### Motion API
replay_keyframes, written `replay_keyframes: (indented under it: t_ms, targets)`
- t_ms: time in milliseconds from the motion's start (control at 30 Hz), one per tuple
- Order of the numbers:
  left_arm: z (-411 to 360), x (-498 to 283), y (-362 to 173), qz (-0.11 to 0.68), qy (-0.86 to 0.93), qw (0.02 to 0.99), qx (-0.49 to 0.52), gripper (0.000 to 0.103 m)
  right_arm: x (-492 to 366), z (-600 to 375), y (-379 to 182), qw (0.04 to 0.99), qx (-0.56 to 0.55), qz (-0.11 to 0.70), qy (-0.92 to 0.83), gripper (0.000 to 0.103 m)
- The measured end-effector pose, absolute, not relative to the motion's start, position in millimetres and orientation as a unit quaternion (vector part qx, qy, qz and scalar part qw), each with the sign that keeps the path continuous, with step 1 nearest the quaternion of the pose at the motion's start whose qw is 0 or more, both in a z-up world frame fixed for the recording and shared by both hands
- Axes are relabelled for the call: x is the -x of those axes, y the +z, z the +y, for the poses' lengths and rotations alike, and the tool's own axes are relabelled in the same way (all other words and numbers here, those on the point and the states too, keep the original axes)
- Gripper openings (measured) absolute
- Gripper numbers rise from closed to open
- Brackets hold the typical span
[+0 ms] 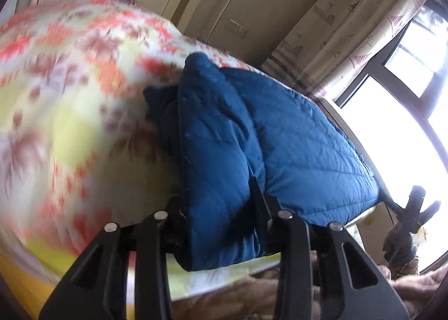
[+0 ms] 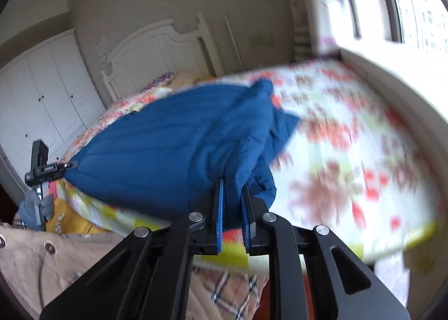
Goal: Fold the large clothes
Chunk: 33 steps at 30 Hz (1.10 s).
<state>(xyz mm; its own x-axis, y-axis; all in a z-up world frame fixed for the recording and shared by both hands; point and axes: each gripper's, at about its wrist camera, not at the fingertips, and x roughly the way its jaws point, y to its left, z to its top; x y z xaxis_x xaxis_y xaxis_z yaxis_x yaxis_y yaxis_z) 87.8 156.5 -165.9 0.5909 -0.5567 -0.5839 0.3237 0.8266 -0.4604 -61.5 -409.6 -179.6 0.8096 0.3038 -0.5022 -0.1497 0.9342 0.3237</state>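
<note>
A blue quilted jacket [image 1: 280, 135] lies partly folded on a bed with a floral cover [image 1: 56, 96]. My left gripper [image 1: 218, 208] is shut on a thick bunched edge of it, the fabric filling the gap between the black fingers. In the right wrist view the same jacket [image 2: 156, 146] stretches leftward, and my right gripper [image 2: 232, 202] is shut on its near corner, blue pads pressing thin fabric. Each view shows the other gripper at the jacket's far end: the right one [image 1: 414, 208], the left one [image 2: 47, 171] in a gloved hand [image 2: 36, 208].
A white headboard [image 2: 156, 54] and white wardrobe [image 2: 42, 90] stand behind the bed. A bright window [image 1: 406, 112] with patterned curtains [image 1: 350, 26] is on the right. A person's beige buttoned coat [image 2: 42, 258] and plaid fabric [image 2: 229, 286] sit below the grippers.
</note>
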Motion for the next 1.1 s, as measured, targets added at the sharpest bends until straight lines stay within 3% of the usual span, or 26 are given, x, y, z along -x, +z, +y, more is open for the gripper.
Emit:
replay_keyframes:
  t_ms: [67,133,167,200,233,267,333,467,667,700,767,933,1100]
  targets:
    - [164,-82,-170,0.363,-0.237,0.886,0.164,0.059,63,-417,-188,0.939,-0.147,0.290,0.117,0.021]
    - [174,-81,-165,0.346,-0.203,0.899,0.176,0.086,60,-425,-183,0.938,-0.155,0.293,0.103,0.030]
    - [182,-76,-155,0.320,-0.179,0.911,0.190,0.090,61,-433,-173,0.943,-0.156,0.284,0.078,0.050]
    - [188,-72,-146,0.295,-0.154,0.923,0.194,0.098,65,-437,-161,0.950,-0.155,0.264,0.056,0.060]
    - [189,-69,-135,0.274,-0.127,0.935,0.186,0.100,68,-440,-151,0.956,-0.154,0.246,0.039,0.076]
    - [185,-67,-120,0.254,-0.109,0.947,0.164,0.100,72,-440,-136,0.964,-0.154,0.216,0.023,0.085]
    - [167,-67,-96,0.234,-0.120,0.957,0.127,0.100,67,-429,-113,0.972,-0.140,0.189,0.022,0.085]
    - [90,-99,-59,0.238,-0.131,0.961,0.052,0.100,17,-363,-71,0.981,-0.056,0.177,0.056,0.095]
    - [-20,-185,-51,0.319,-0.170,0.932,-0.005,0.100,-117,-270,-49,0.968,0.051,0.232,0.085,0.093]
    - [-33,-200,-56,0.334,-0.169,0.927,-0.012,0.100,-136,-265,-52,0.963,0.054,0.248,0.085,0.089]
    - [-54,-234,-68,0.363,-0.161,0.917,-0.026,0.100,-172,-255,-60,0.953,0.049,0.289,0.080,0.070]
    - [-82,-287,-111,0.430,-0.146,0.889,-0.051,0.099,-223,-245,-102,0.927,0.048,0.361,0.086,0.057]
    - [-83,-324,-137,0.464,-0.143,0.873,-0.049,0.096,-250,-221,-121,0.910,0.092,0.391,0.108,0.057]
